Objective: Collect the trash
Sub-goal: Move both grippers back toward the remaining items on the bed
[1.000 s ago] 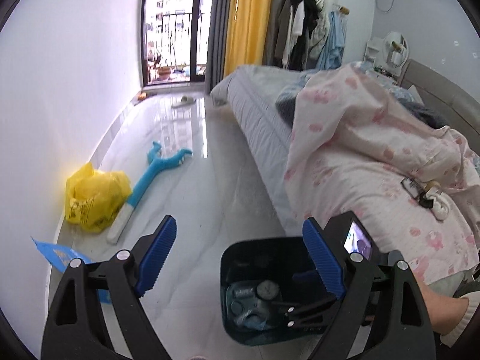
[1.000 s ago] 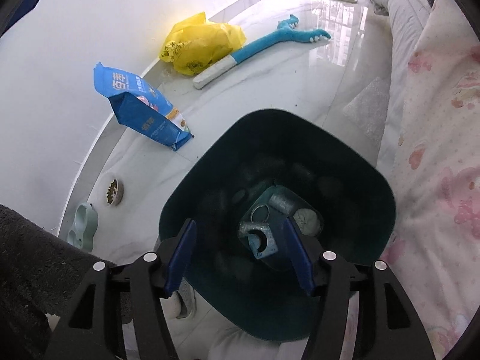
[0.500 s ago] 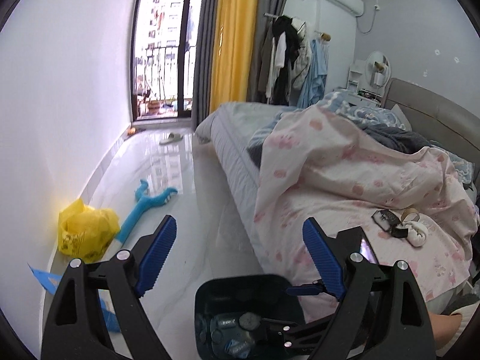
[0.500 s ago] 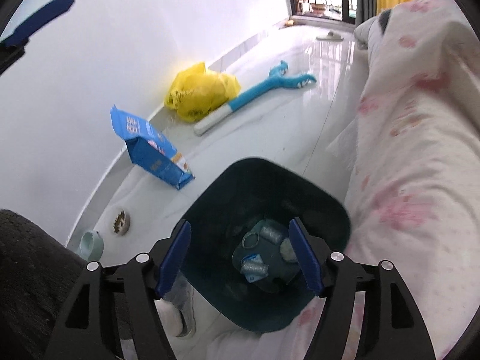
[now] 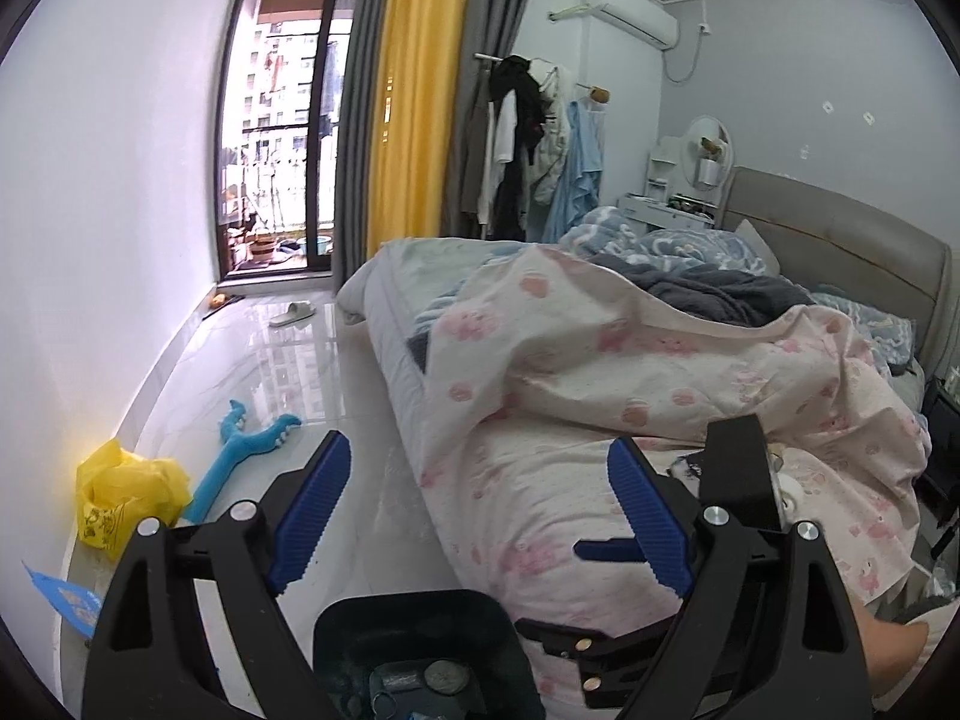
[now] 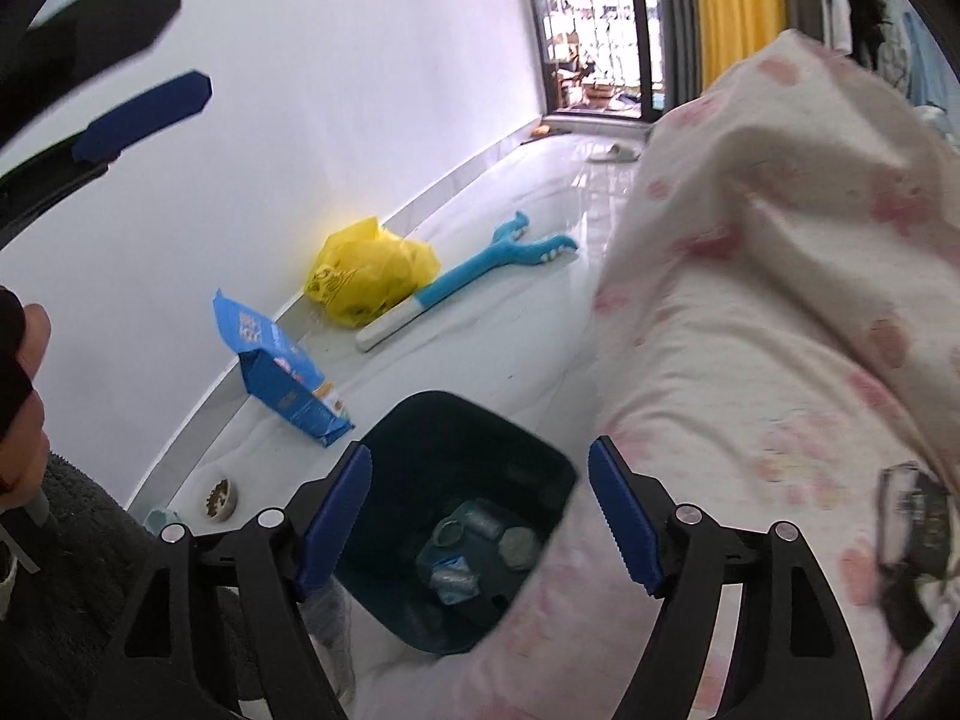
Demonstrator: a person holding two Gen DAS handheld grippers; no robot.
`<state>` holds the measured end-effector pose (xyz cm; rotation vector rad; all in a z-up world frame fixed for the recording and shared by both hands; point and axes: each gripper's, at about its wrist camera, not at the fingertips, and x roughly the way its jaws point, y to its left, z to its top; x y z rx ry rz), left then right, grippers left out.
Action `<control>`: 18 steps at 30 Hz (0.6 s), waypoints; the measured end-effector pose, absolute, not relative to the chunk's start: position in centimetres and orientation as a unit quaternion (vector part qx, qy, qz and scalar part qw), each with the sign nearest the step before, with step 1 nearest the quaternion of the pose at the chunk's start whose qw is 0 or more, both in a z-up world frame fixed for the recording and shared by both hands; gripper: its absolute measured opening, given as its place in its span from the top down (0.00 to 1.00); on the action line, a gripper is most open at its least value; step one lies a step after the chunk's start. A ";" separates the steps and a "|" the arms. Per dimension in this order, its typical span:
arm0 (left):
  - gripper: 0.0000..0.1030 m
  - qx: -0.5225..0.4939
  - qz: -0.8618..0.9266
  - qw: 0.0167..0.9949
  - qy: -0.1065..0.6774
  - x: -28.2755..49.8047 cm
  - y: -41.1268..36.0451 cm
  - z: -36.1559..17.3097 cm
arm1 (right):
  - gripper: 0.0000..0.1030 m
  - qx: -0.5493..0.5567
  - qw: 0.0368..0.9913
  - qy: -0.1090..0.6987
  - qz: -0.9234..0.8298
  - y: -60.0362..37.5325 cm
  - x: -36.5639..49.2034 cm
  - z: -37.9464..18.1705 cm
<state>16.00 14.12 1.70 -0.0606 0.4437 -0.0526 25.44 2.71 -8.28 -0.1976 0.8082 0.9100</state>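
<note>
Both grippers have lifted away from the bin (image 6: 456,516); right gripper (image 6: 480,516) and left gripper (image 5: 474,516), jaws wide and empty, face small dark items (image 6: 912,516) on the bed (image 5: 600,396), beside the bin, nearer the right.

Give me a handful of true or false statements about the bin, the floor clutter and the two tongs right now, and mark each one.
1. Both the left tongs and the right tongs are open and hold nothing. True.
2. The dark teal bin is empty. False: crumpled trash lies at its bottom.
3. A yellow plastic bag sits on the floor against the white wall. True.
4. The blue pouch is inside the bin. False: it stands on the floor beside the bin.
5. The blue long-handled toy lies on the bed. False: it lies on the floor next to the yellow bag.
</note>
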 end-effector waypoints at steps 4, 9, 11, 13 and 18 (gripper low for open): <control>0.13 -0.012 -0.033 0.974 0.223 16.8 12.1 1.1 | 0.26 -0.089 0.830 0.367 0.410 0.3 26.2 -7.7; 0.13 -0.011 -0.048 0.972 0.231 17.6 10.4 0.5 | 0.25 -0.082 0.844 0.360 0.388 -2.5 27.2 -7.3; 0.13 -0.016 -0.054 0.970 0.235 17.9 9.9 0.2 | 0.25 -0.077 0.848 0.362 0.381 -3.8 27.5 -7.3; 0.13 -0.025 -0.062 0.967 0.245 18.5 9.3 -0.3 | 0.25 -0.072 0.851 0.364 0.372 -4.9 27.7 -7.4; 0.13 -0.034 -0.073 0.965 0.250 19.2 7.8 -0.6 | 0.25 -0.078 0.859 0.362 0.353 -7.4 27.8 -7.7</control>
